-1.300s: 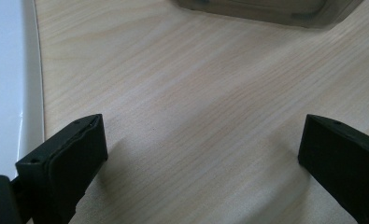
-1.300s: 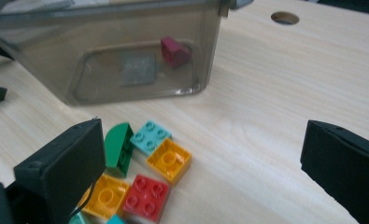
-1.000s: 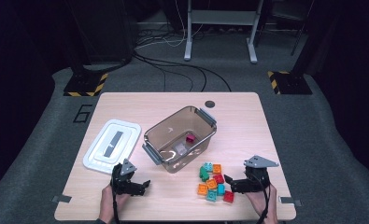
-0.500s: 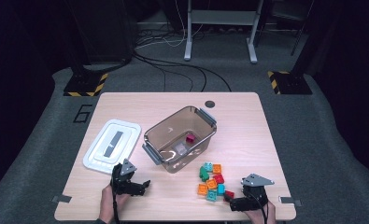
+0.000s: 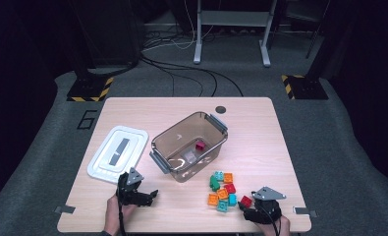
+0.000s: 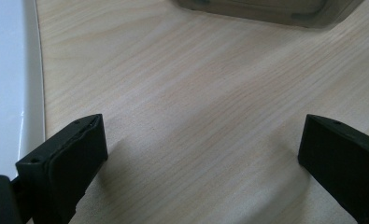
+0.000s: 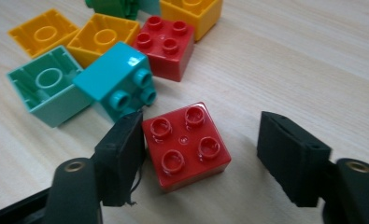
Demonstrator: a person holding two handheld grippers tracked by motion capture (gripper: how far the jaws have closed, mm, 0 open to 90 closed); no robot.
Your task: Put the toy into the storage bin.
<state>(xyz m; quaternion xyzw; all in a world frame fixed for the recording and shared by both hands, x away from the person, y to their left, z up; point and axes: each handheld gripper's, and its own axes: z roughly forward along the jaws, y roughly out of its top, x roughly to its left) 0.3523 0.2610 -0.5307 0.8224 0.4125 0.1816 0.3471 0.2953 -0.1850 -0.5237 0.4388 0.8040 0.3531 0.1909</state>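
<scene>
the left gripper [image 5: 132, 189] rests on the worktop [image 5: 260, 128] near the front edge, at about 7 o'clock from the clear bin [image 5: 189, 146], beside the white lid [image 5: 118, 153]; its jaws stand wide open over bare wood, holding nothing. the right gripper [image 7: 198, 154] is much the nearer to the blocks: it sits at 5 o'clock of the pile, and the red block [image 7: 186, 144] lies studs-up between its jaws, square, so no long axis matters. the left jaw touches the block's side, the right jaw stands clear of it, so the jaws are open and not yet closed on it. the teal block [image 7: 117, 84] lies just beside, at 11 o'clock of the red block. closing should pinch the red block alone, i judge.
</scene>
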